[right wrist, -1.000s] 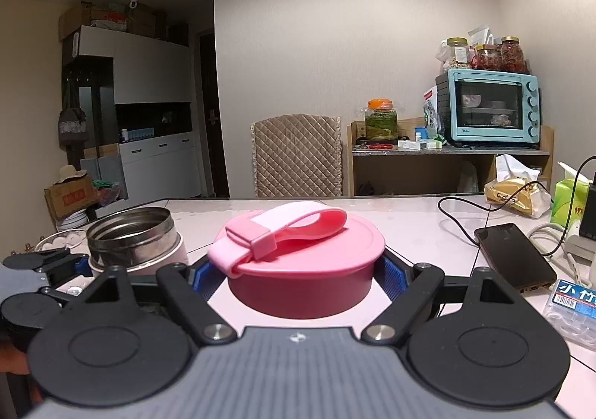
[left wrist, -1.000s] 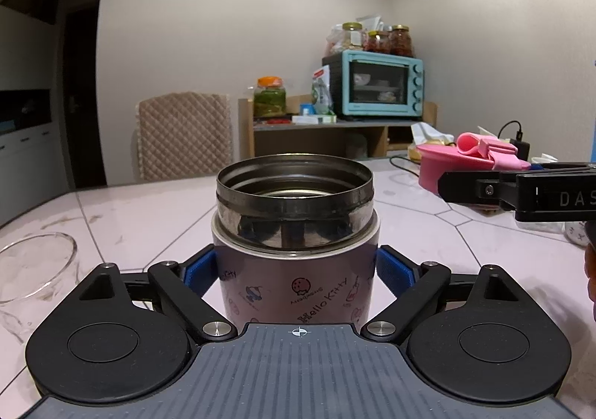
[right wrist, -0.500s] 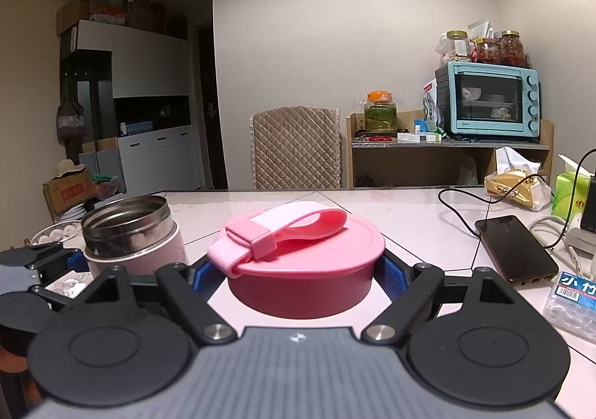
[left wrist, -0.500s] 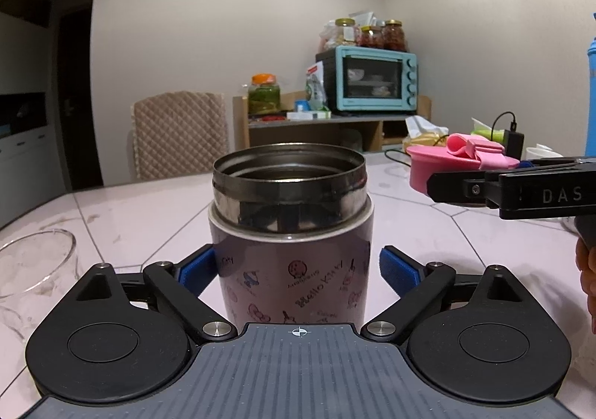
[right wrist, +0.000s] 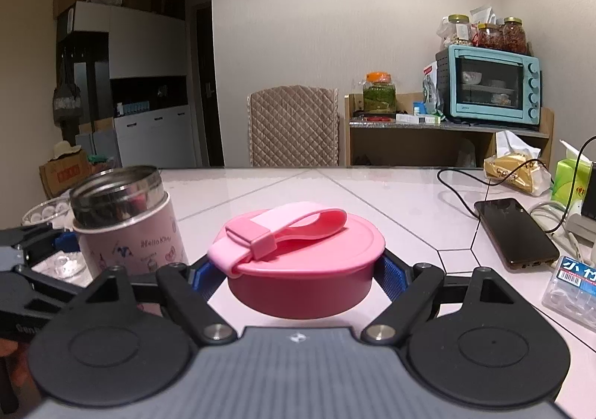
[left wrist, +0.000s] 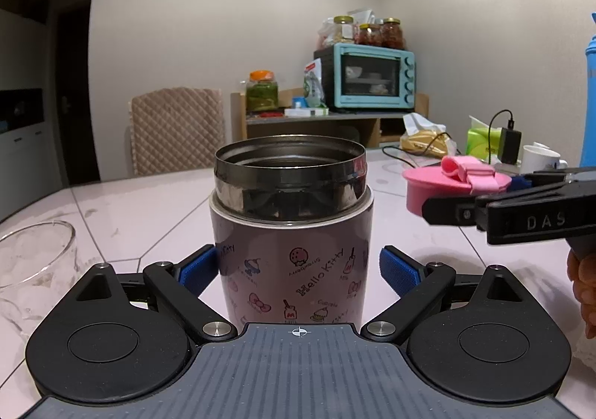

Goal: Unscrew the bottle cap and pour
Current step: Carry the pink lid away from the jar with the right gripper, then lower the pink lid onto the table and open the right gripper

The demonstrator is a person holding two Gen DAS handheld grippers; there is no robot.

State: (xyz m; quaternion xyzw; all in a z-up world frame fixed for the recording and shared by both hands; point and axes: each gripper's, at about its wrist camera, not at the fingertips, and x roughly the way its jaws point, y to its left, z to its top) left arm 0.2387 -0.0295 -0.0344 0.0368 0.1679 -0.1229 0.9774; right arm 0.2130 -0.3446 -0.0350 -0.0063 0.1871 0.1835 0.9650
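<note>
One pink cap (right wrist: 305, 270) in right claw (right wrist: 298, 270)

Plain cream walls (right wrist: 335, 9); dark doorway (right wrist: 206, 83) beside white-and-black cabinets (right wrist: 149, 91). Quilted beige chair (right wrist: 294, 124) at a white marble-pattern table (right wrist: 298, 188). Wooden shelf unit (right wrist: 447, 139) carrying a teal toaster oven (right wrist: 491, 83) topped with jars (right wrist: 484, 31).

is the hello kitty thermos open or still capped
Open. The thermos stands upright with its steel mouth bare, and the pink cap is off, clamped in the right claw beside it.
</note>
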